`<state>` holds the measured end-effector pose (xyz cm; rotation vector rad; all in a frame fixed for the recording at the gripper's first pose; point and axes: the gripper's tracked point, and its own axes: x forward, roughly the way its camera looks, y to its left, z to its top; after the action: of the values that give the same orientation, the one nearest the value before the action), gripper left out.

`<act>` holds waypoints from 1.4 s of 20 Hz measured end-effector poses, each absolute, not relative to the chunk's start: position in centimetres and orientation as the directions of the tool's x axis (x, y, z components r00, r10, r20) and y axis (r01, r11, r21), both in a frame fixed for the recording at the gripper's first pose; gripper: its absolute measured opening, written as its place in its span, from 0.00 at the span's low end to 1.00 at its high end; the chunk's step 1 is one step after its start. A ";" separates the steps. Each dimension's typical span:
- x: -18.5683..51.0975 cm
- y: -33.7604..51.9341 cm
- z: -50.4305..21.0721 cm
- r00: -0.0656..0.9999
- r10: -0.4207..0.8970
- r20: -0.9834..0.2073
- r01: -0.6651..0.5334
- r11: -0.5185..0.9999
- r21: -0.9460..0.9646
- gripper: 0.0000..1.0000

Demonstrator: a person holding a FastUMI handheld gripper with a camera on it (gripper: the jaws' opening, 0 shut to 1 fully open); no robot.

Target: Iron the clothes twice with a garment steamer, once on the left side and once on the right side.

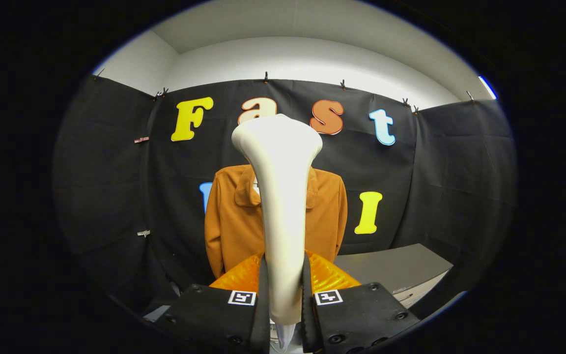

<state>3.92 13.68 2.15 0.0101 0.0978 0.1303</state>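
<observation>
The gripper (284, 280) is clamped narrow on the handle of the garment steamer (281, 196), both fingers pressing its sides. The steamer stands upright between the fingers, its flared head rising above them. Beyond it, an orange-brown jacket (229, 216) hangs against the booth wall. A grey table (396, 268) lies ahead to the right.

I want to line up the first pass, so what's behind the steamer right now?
Behind the steamer, held upright between the gripper fingers, hangs the brown jacket. Its collar and both sides show; the steamer covers its middle strip.
</observation>
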 end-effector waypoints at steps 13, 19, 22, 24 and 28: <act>3.7 14.7 1.8 0.985 0.151 -0.086 -0.151 0.988 0.007 0.29; 4.0 15.4 1.0 0.981 0.164 -0.105 -0.164 0.986 0.007 0.29; 4.2 15.5 0.9 0.981 0.165 -0.106 -0.165 0.986 0.007 0.28; 4.3 15.6 0.8 0.979 0.169 -0.110 -0.169 0.986 0.009 0.29; 4.4 15.4 0.8 0.980 0.169 -0.109 -0.168 0.986 0.012 0.29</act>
<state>4.42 15.43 0.78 0.0023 0.1103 0.1695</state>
